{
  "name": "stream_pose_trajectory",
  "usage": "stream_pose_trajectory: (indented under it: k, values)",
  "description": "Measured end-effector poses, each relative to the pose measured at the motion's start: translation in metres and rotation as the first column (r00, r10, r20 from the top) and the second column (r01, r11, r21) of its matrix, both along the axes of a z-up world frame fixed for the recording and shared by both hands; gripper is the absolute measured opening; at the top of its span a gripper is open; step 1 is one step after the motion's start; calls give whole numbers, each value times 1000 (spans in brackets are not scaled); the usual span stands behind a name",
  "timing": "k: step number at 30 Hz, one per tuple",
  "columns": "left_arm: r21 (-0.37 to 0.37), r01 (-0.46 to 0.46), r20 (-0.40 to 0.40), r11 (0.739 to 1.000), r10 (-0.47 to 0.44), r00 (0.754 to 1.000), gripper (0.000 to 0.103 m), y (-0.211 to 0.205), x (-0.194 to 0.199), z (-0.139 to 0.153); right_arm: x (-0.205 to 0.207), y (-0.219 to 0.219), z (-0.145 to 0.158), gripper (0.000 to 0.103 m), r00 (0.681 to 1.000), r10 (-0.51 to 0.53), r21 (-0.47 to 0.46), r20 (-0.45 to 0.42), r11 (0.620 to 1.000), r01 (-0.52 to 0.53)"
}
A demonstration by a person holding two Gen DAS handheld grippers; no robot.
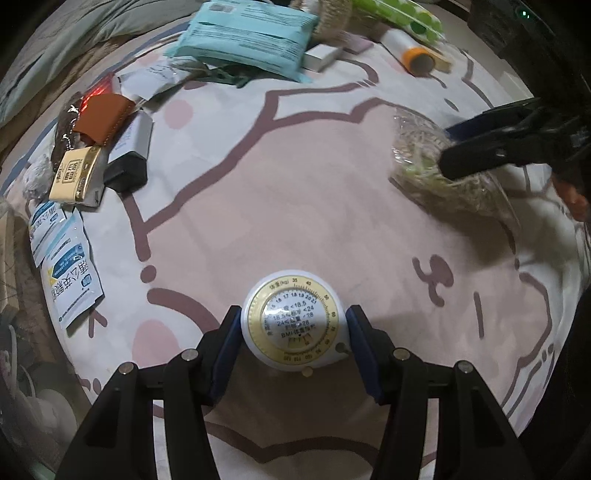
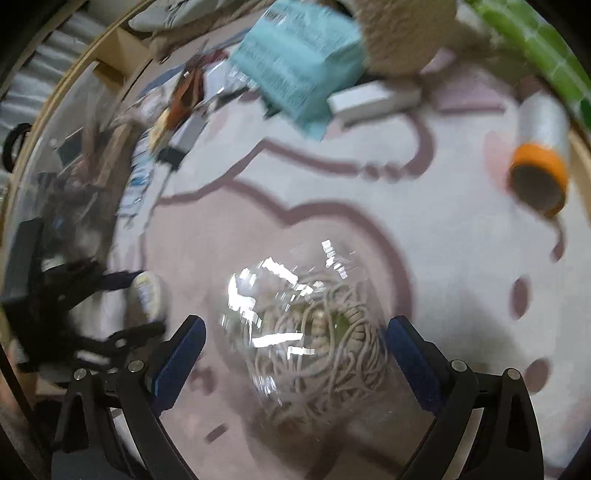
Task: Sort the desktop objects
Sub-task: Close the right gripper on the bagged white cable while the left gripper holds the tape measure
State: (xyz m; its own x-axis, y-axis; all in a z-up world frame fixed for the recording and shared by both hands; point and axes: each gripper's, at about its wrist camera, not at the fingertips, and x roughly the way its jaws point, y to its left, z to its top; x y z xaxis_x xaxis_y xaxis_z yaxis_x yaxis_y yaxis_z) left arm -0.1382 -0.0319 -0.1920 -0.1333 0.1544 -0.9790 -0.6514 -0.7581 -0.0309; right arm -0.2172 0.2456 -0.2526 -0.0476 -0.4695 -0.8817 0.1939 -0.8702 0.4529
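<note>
Left claw (image 1: 293, 338) clamps a round BMI tape measure (image 1: 294, 325); right claw (image 2: 295, 345) gapes around a clear bag of cord (image 2: 314, 332), at two o'clock from the tape measure.

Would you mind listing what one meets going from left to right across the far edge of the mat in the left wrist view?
Teal packet → white box → roll with the orange end.

One round tape measure (image 1: 294, 320), one clear cord bag (image 2: 314, 332), two white sachets (image 1: 72, 273), one orange-capped roll (image 1: 413, 51)
</note>
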Motion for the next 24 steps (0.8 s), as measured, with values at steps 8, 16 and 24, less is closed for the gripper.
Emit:
stream_pose_trajectory:
  k: [8, 16, 24]
  values:
    - [-17, -29, -17, 999, 29, 999, 60, -8, 1, 2, 22, -25, 12, 100, 993, 117, 107, -27, 988, -114]
    - [-15, -108, -21, 994, 108, 994, 63, -22, -1, 5, 26, -52, 2, 100, 974, 209, 335, -87, 927, -169]
    - [-7, -127, -27, 992, 127, 992, 56, -37, -1, 12, 16, -43, -3, 90, 982, 171, 352, -78, 927, -133]
